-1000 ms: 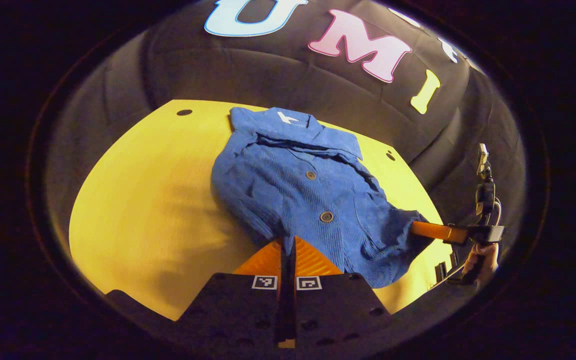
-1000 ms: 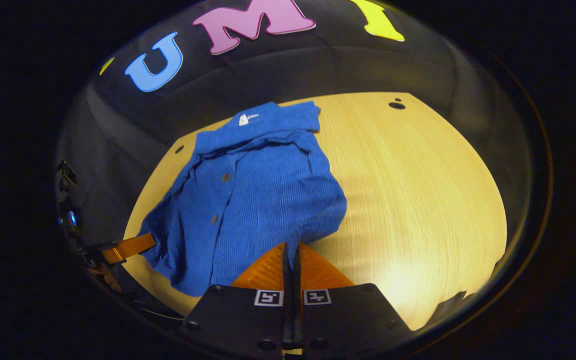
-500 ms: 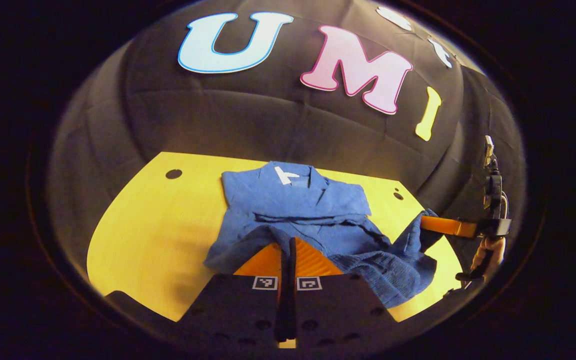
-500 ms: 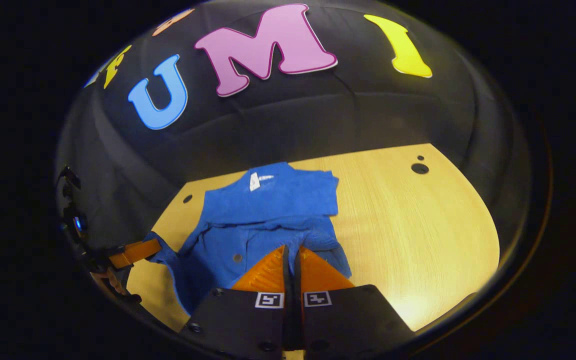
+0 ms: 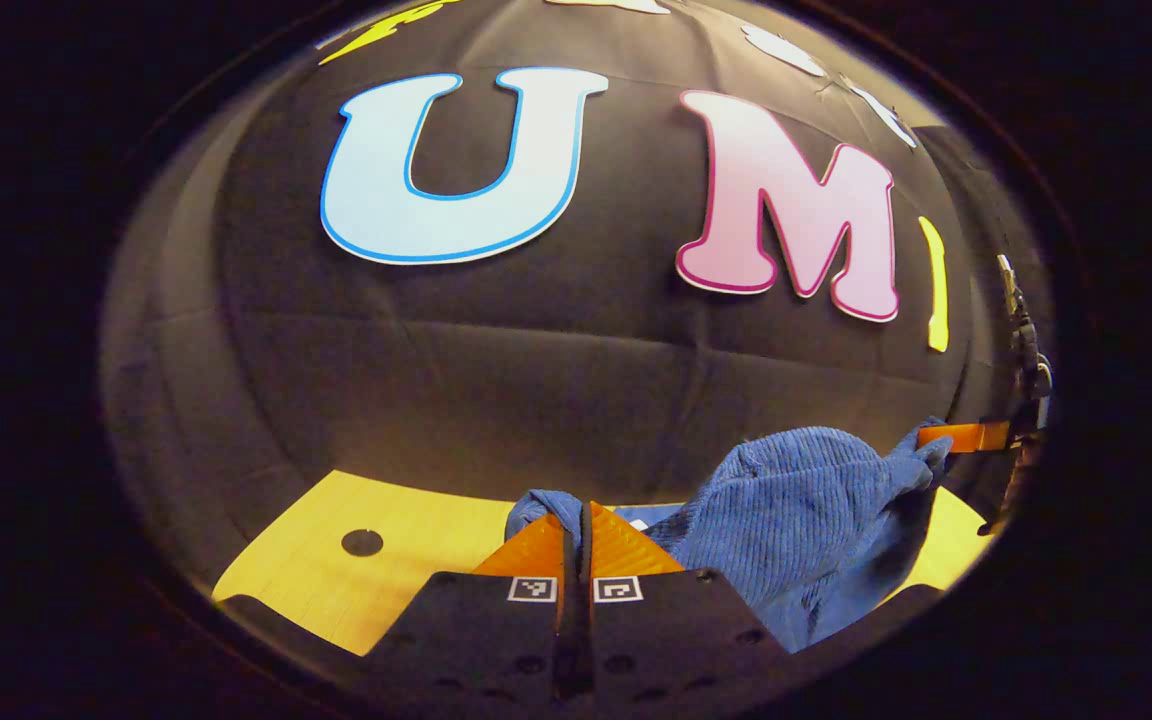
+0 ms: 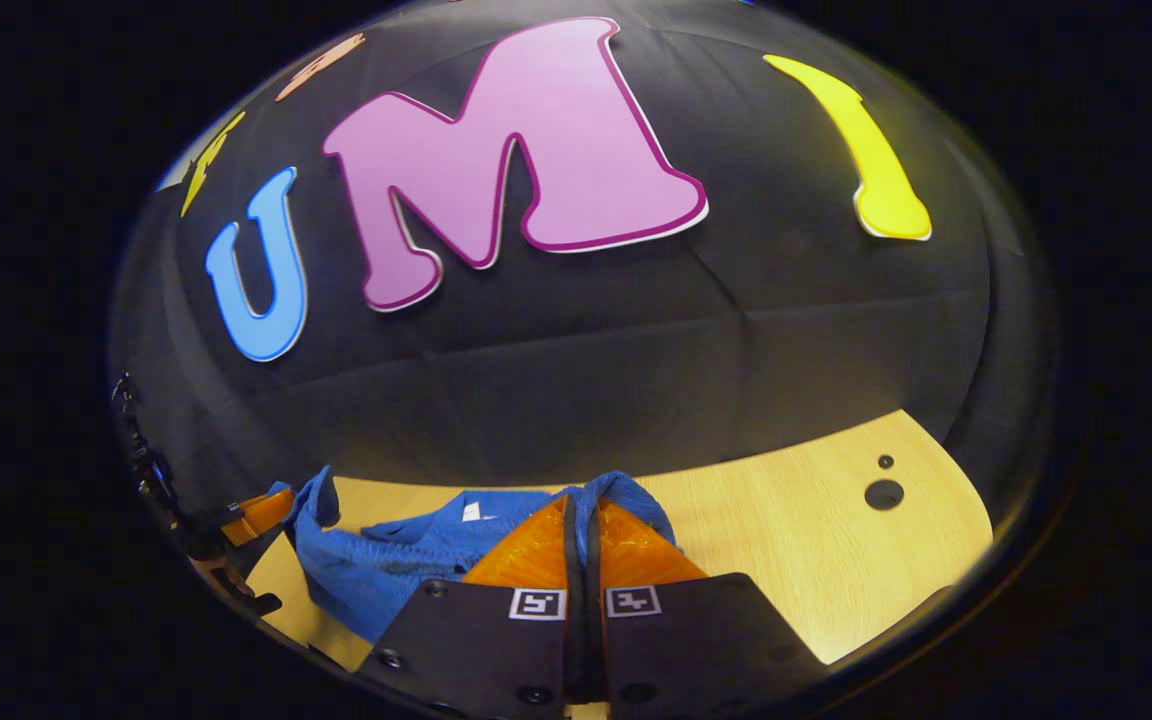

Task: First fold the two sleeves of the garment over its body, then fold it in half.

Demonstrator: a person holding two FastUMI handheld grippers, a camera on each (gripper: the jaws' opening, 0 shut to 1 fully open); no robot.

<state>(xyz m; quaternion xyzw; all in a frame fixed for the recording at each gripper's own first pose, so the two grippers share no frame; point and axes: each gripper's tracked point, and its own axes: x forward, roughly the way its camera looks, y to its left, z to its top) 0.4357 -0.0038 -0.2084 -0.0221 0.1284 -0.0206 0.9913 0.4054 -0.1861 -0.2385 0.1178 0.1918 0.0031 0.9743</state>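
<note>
The garment [image 5: 796, 520], one blue ribbed knit, now hangs bunched and lifted above the table [image 5: 416, 555]; a second ago it lay spread flat with its buttons showing. In the left gripper view the left gripper [image 5: 576, 515] has both fingers pressed together on a fold at 6 o'clock. The right gripper [image 6: 576, 505] likewise pinches the cloth. A small white neck tag [image 6: 472, 511] is too small to read.
</note>
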